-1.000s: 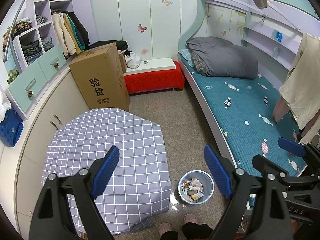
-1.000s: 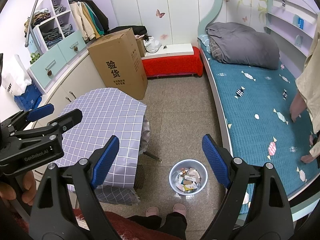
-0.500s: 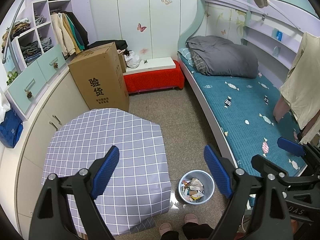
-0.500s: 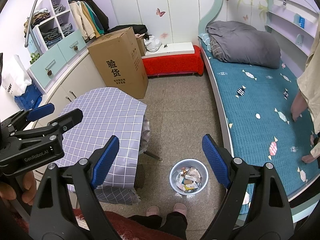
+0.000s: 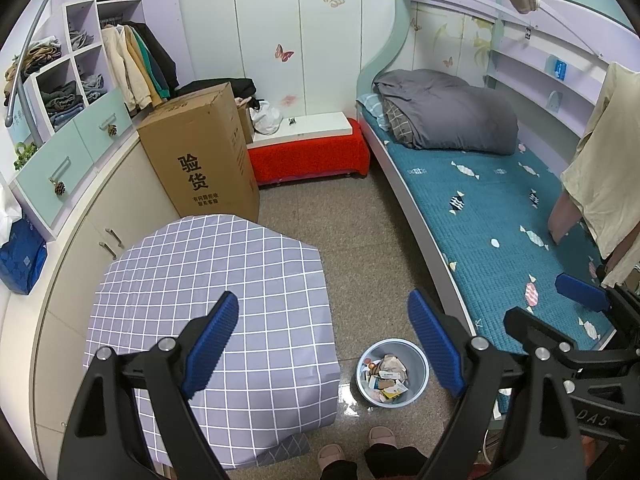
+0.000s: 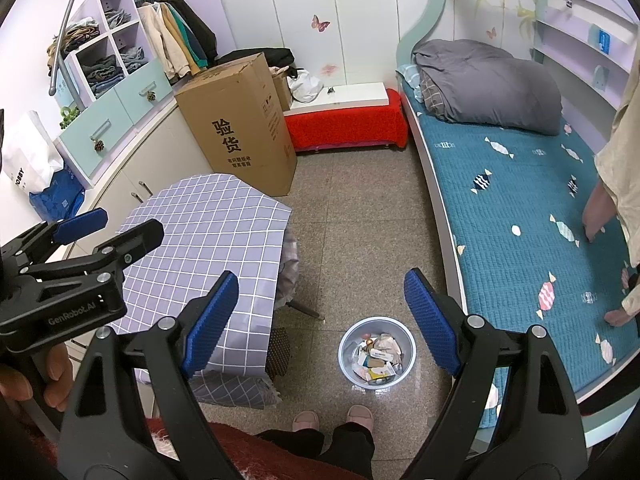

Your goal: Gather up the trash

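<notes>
Both claws are held high over the room, looking down, and neither carries anything: the left claw [image 5: 320,336] has its blue ridged pads spread wide with only floor and cloth between them, and the right claw [image 6: 318,316] is spread just as wide. The trash sits in a small round pale-blue plastic bin [image 6: 377,354] on the speckled grey tiled floor [image 6: 352,216], just in front of the person's pink slippers [image 6: 332,418], between the bench draped in a lilac white-checked cloth [image 5: 208,304] and the bed with the teal candy-print quilt [image 5: 496,232]. The bin holds crumpled paper and small wrappers [image 5: 386,376], piled loosely below its rim. The cloth top shows no litter, and none is visible on the open floor, so the collecting looks finished or nearly so; this moment reads as a pause to survey. If anything is left, the next move calls for scanning the hidden spots, such as under the bench near its leg [image 6: 304,310], then lowering one spread claw to whatever scrap turns up and carrying it over the bin.
</notes>
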